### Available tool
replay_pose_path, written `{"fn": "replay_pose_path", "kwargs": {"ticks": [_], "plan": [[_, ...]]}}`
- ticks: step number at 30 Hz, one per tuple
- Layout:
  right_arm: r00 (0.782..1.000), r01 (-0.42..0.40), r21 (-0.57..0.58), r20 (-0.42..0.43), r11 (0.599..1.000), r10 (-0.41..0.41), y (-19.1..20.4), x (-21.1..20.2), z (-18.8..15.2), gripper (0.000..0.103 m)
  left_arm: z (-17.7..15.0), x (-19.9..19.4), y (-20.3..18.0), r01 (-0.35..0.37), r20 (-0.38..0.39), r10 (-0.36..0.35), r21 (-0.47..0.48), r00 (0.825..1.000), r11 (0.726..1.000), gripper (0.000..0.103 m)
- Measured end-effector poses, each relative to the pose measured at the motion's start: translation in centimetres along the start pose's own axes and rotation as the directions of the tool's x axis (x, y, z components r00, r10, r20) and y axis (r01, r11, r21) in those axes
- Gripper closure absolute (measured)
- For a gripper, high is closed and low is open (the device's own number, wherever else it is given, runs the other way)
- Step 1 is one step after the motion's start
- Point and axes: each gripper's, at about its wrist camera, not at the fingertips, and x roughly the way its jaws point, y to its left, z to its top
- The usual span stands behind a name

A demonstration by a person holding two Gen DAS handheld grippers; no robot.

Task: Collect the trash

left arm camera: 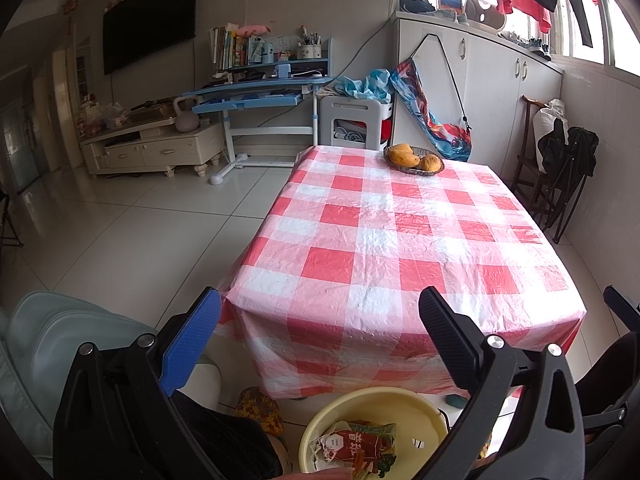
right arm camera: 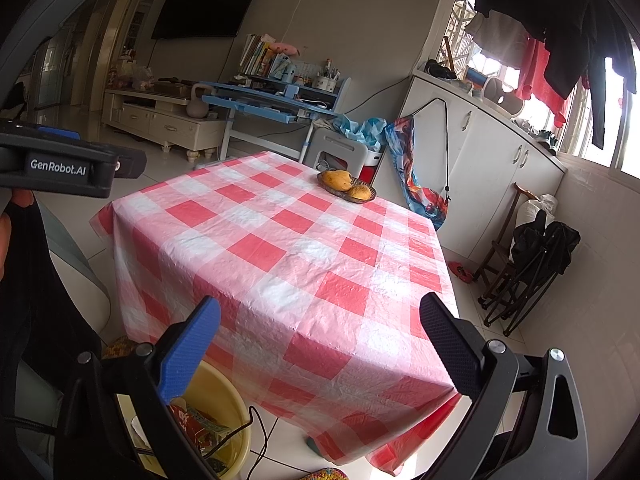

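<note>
A yellow plastic basin [left arm camera: 400, 400] [right arm camera: 224, 400] stands on the floor at the table's near end. Inside lie a red snack wrapper [left arm camera: 356, 446] [right arm camera: 192, 426] and other crumpled packaging. My left gripper [left arm camera: 320, 344] hangs open above the basin, nothing between its blue and black fingers. My right gripper [right arm camera: 320, 348] is open too, held over the near corner of the red-and-white checked tablecloth [right arm camera: 288, 248] [left arm camera: 400, 240]. The left gripper's body [right arm camera: 60, 168] shows at the left edge of the right wrist view.
A wicker dish of orange fruit [left arm camera: 414, 158] [right arm camera: 347, 186] sits at the table's far end. A pale armchair [left arm camera: 60, 344] is at the left, a folded black chair [right arm camera: 532, 264] at the right. A black cable [right arm camera: 256, 432] trails over the basin rim. A knitted slipper [left arm camera: 260, 406] lies by the basin.
</note>
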Motion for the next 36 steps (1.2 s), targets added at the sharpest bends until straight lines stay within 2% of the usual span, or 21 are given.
{"fn": "replay_pose_path", "kwargs": {"ticks": [36], "plan": [[1.000,0.000,-0.002,-0.003,1.000,0.000,0.13,0.09,-0.11,0.008,0.02,0.02,0.00,0.000,0.001,0.000,0.001,1.000,1.000,0.007]]}}
